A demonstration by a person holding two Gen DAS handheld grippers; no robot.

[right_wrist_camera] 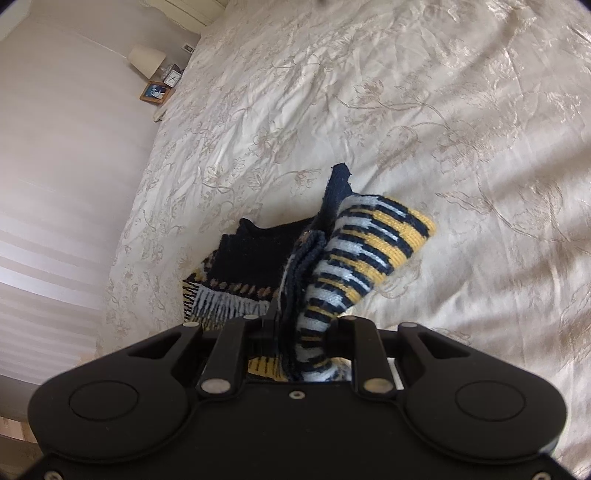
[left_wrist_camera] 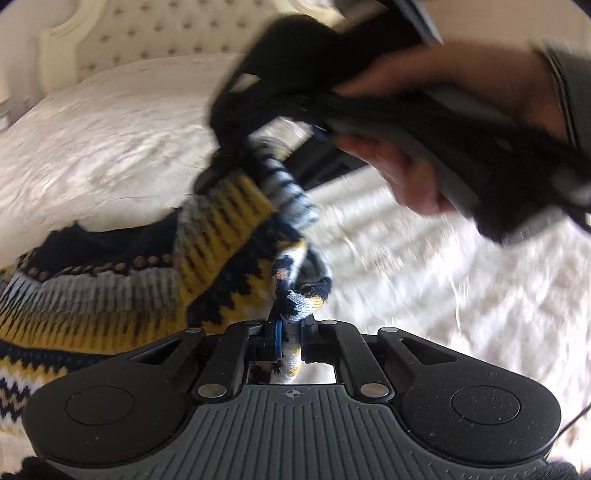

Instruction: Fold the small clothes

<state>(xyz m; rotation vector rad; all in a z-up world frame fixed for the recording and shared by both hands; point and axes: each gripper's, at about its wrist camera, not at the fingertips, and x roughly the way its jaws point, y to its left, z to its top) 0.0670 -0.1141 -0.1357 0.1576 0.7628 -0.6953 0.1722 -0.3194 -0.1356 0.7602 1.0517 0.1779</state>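
While both grippers pinch sweater [right_wrist_camera: 325,258], cream floral bedspread [right_wrist_camera: 424,110], tufted headboard [left_wrist_camera: 155,33]

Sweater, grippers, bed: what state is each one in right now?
Sweater: partly lifted off the bed, bunched, not yet folded flat.
Left gripper: shut on the sweater.
Right gripper: shut on the sweater.
Bed: made, its cover wrinkled.
Lamp: seems off, too small to be sure.

sweater [right_wrist_camera: 258,258]: on bed [right_wrist_camera: 424,110], part lifted
lamp [right_wrist_camera: 146,60], clock [right_wrist_camera: 172,78]: beside bed, far left
headboard [left_wrist_camera: 155,33]: behind bed
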